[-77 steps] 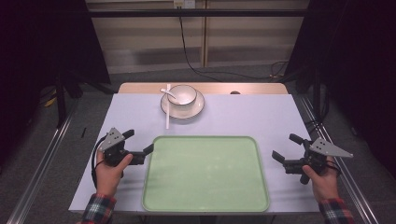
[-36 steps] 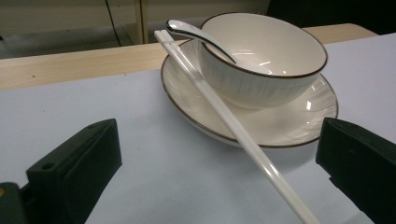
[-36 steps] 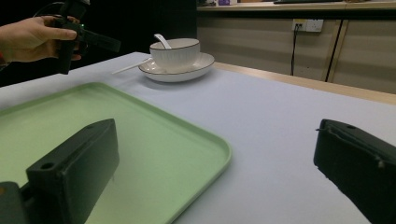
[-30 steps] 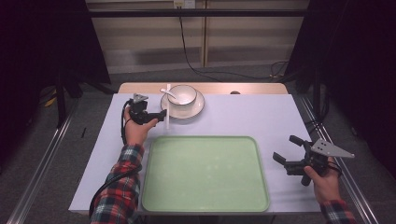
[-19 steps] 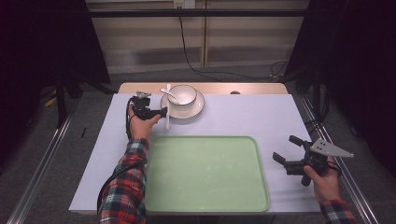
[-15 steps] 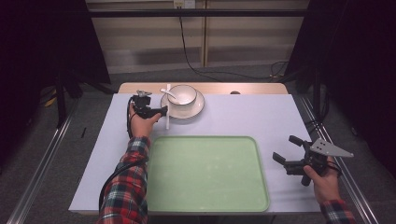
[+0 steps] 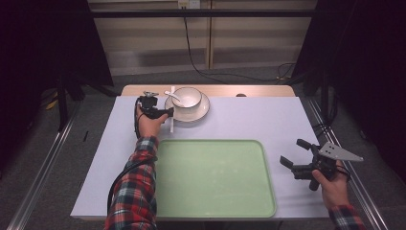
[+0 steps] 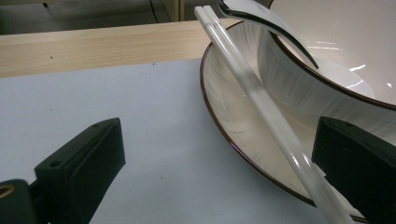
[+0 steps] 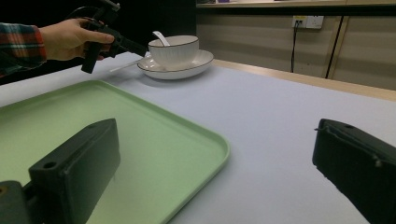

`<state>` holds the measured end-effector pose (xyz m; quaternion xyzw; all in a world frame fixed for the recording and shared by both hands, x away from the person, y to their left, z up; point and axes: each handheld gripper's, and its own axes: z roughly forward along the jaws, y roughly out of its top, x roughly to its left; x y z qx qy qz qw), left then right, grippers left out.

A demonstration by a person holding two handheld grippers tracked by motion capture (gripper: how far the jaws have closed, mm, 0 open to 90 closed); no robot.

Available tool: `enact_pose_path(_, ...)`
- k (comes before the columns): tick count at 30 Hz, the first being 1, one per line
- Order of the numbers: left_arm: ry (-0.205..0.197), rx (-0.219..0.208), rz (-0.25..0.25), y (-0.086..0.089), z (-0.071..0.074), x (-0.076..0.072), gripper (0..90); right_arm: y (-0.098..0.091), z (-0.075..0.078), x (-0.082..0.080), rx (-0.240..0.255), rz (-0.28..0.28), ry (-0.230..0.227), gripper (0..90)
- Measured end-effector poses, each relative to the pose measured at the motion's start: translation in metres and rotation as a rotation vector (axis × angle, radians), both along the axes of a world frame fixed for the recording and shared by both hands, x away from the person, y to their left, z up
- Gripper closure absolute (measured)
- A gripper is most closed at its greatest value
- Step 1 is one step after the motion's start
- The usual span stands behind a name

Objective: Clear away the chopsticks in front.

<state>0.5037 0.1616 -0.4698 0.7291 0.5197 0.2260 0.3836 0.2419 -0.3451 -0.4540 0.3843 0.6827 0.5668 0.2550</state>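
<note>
Left hand-held gripper (image 8: 219, 177) wide open, holding nothing, straddling white chopsticks (image 8: 261, 107) leaning on plate (image 8: 233, 126) rim. Looking light, stiff, glossy, likely slippery; best pinched mid-length, squarely.

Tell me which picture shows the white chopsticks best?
The left gripper view: the chopsticks lie close up across the plate rim. The high view shows a thin white line; the right gripper view, a faraway sliver.

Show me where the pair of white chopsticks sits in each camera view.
High view: white chopsticks lean on the plate's left rim, by the left claw.
Left gripper view: they cross diagonally over the plate rim.
Right gripper view: far left.
Shared landmark: the white dark-rimmed bowl.
</note>
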Motion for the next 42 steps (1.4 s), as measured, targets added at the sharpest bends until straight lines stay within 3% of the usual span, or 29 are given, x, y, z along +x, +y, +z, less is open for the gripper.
enact_pose_path(20,0.017,0.009,0.04,0.002,-0.003,0.004,3.8,0.0,-0.001,0.0,-0.005,0.014,0.004,0.2)
enact_pose_path(25,0.018,0.034,0.047,0.001,-0.001,0.006,6.7,-0.001,-0.001,0.0,-0.007,0.016,0.007,0.2)
enact_pose_path(42,0.037,0.04,0.055,-0.006,-0.004,0.012,22.6,-0.002,-0.002,0.001,-0.008,0.017,0.003,0.4)
